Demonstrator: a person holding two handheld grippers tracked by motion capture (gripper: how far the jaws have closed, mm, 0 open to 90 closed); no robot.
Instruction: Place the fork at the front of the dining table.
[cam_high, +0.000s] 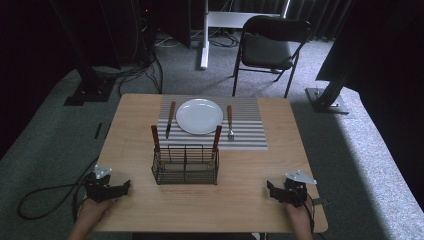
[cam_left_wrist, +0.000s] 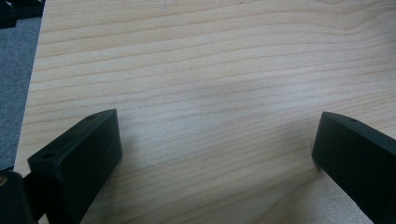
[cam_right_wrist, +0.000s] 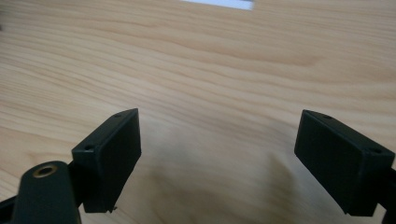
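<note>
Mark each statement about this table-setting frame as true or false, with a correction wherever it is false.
1. Both the left gripper and the right gripper are open and hold nothing. True.
2. The plate sits inside the wire caddy. False: it lies on the striped placemat behind the caddy.
3. The knife lies left of the plate and the fork right. True.
4. The caddy is empty. False: two wooden handles stick up from it.
</note>
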